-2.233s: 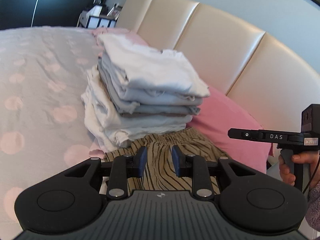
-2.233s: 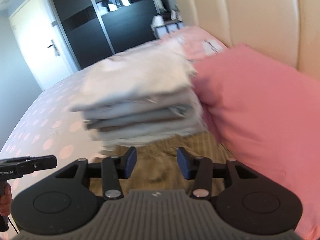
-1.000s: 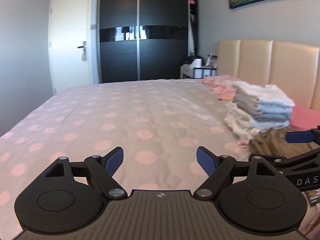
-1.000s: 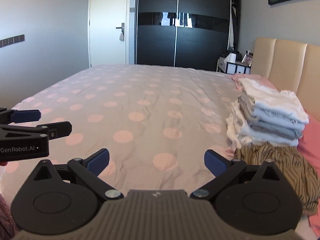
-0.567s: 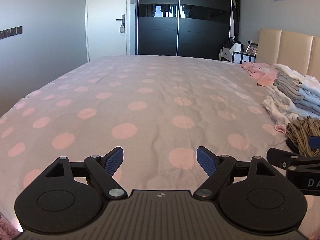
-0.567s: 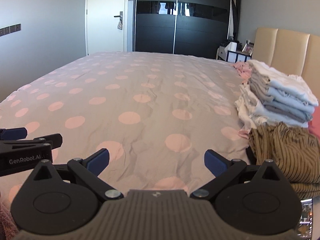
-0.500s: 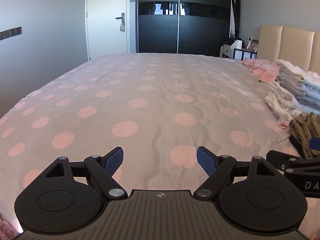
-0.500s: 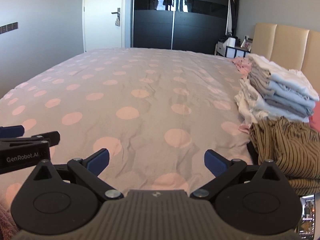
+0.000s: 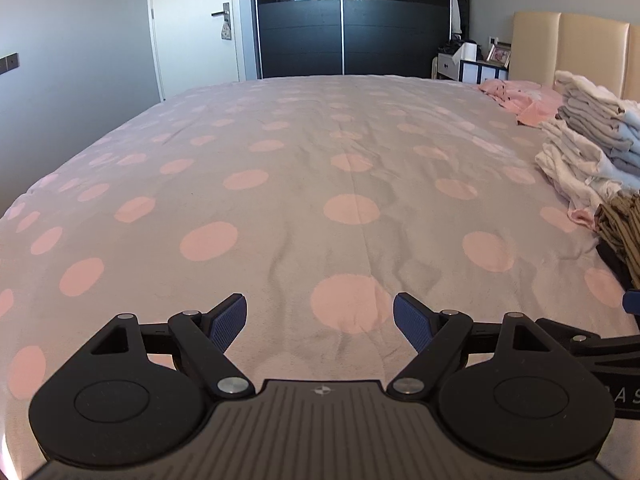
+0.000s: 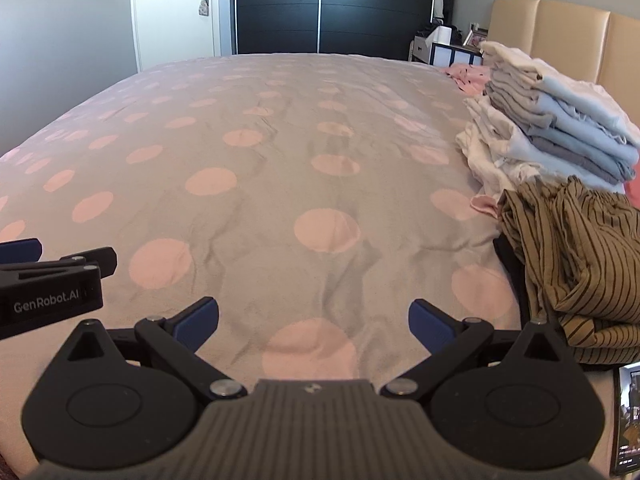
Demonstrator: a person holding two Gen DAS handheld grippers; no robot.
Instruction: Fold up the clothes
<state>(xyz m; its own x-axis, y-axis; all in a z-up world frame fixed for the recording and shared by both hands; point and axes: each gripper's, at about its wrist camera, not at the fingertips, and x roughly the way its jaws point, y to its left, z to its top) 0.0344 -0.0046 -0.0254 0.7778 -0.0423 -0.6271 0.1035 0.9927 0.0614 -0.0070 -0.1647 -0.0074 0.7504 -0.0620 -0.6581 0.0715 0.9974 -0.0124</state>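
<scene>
A stack of folded white, grey and pale blue clothes [image 10: 556, 128] sits at the bed's right side, also in the left wrist view [image 9: 592, 140]. A crumpled brown striped garment [image 10: 580, 256] lies in front of the stack, with its edge in the left wrist view [image 9: 624, 228]. My left gripper [image 9: 320, 322] is open and empty over the bedspread. My right gripper [image 10: 314, 322] is open and empty, left of the striped garment. The left gripper's side shows at the left of the right wrist view [image 10: 48, 280].
The grey bedspread with pink dots [image 9: 300, 168] spreads wide ahead. A pink pillow [image 9: 524, 98] and beige headboard [image 10: 560, 28] are at the right. A black wardrobe [image 9: 352, 20], a white door [image 9: 192, 20] and a nightstand [image 9: 468, 66] stand behind. A phone [image 10: 626, 420] lies at the lower right.
Both grippers pulled back from the clothes stack, turned left toward the bare bedspread and opened wide. Over the last half second both views dipped slightly lower toward the bed.
</scene>
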